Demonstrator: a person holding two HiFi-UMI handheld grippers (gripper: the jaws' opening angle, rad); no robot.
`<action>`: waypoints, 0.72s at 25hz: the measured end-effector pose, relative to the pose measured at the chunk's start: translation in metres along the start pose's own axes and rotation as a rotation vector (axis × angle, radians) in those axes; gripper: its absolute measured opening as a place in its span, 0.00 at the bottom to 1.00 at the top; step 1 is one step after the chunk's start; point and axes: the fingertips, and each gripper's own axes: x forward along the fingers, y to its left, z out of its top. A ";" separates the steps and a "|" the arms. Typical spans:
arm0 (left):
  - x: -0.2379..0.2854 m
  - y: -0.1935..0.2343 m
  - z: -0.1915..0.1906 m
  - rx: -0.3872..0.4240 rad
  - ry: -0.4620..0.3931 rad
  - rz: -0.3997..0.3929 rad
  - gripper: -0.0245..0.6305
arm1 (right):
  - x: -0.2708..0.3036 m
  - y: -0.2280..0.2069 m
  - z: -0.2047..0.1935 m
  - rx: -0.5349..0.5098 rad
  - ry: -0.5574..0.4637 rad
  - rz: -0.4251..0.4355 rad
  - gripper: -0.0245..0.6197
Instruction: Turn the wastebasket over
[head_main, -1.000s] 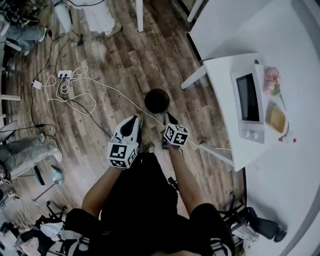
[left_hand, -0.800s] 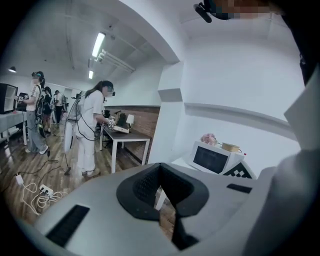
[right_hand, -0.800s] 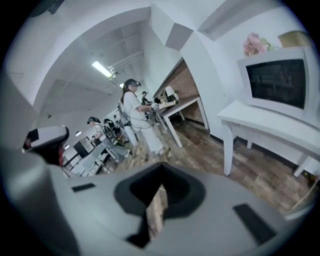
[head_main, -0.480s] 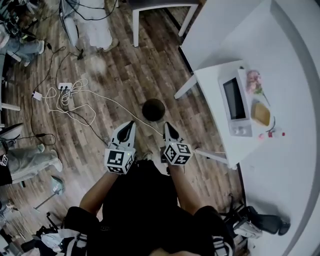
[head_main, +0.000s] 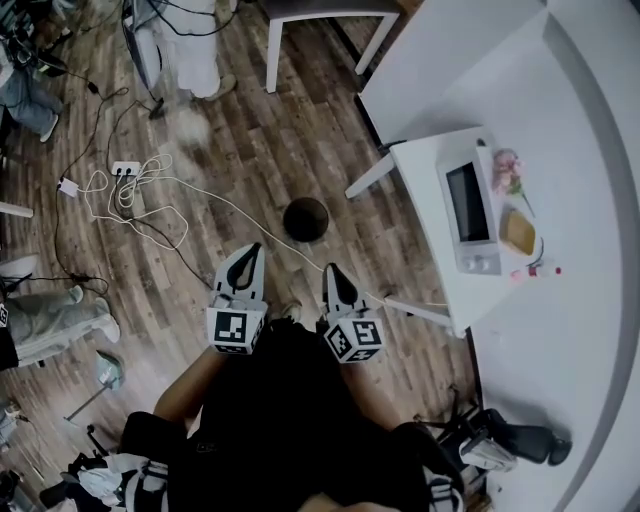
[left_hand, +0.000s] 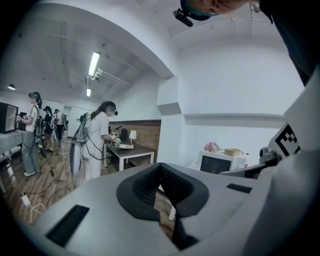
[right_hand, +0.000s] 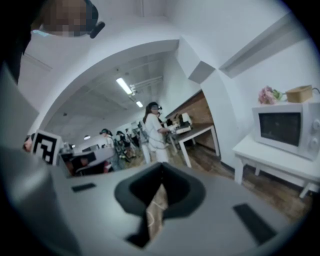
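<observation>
The wastebasket (head_main: 306, 219) is a small dark round tub standing on the wooden floor, seen from straight above; which end faces up I cannot tell. Both grippers hang well above the floor, close to my body, with the basket ahead of them and untouched. My left gripper (head_main: 247, 256) has its jaws together with nothing between them, and in its own view the left gripper (left_hand: 160, 169) points out level across the room. My right gripper (head_main: 333, 276) is likewise shut and empty, as the right gripper (right_hand: 161, 172) shows in its own view. Neither gripper view shows the basket.
A white table (head_main: 425, 160) at the right carries a microwave (head_main: 467, 205), pink flowers (head_main: 505, 168) and a small box (head_main: 517, 232). Cables and a power strip (head_main: 125, 170) lie at the left. A person in white (head_main: 190, 50) stands by a dark table (head_main: 320, 10) beyond.
Both grippers have risen and drawn back toward my body, away from the wastebasket, the right one more. The basket now looks smaller and stays where it was on the floor.
</observation>
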 end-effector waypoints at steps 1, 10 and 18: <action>0.001 0.000 -0.003 -0.015 0.002 -0.002 0.09 | 0.000 0.003 0.000 -0.008 0.000 0.003 0.09; 0.009 -0.004 -0.012 -0.056 0.027 -0.054 0.09 | 0.008 0.014 -0.002 -0.029 0.012 0.017 0.09; 0.004 -0.002 -0.017 -0.069 0.032 -0.062 0.09 | 0.008 0.016 -0.005 -0.031 0.013 0.012 0.09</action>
